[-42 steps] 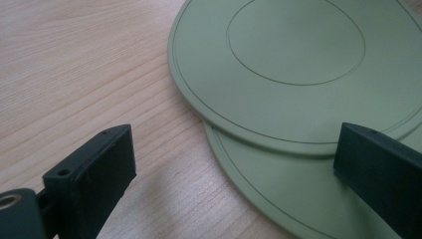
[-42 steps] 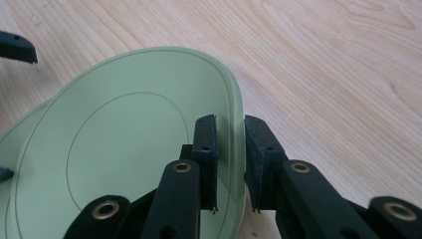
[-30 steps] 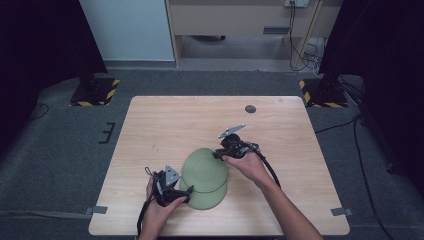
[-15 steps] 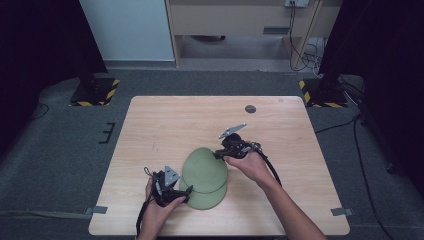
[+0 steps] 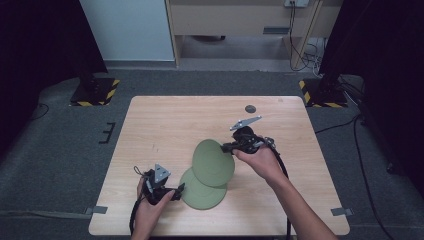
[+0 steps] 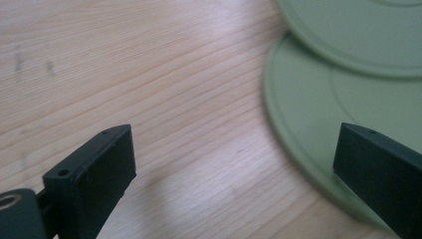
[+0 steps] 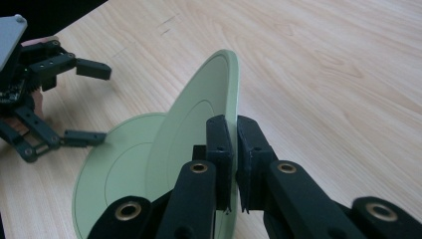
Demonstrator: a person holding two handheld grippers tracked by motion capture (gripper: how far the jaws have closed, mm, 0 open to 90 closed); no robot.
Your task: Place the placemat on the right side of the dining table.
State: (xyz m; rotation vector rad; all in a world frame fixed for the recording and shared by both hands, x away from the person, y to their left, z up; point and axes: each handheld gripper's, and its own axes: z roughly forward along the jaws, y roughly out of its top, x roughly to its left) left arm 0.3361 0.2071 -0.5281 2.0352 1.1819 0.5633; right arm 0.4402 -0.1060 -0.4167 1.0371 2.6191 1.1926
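Pale wood table [image 5: 165, 125] on grey carpet [image 5: 60, 145], right gripper [image 5: 227, 147] clamped on tilted green plate [image 5: 212, 162], left gripper [image 5: 179, 191] agape.

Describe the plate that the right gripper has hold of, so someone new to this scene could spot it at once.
On the wooden table, look near its front middle, where two green plates overlap. The held plate is the upper one, tilted up on edge with its rim pinched in the right gripper. The other plate lies flat beneath it.

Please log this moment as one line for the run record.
right tongs: shut on upper green plate rim, plate tilted up | left tongs: open beside lower green plate | lower plate flat on table
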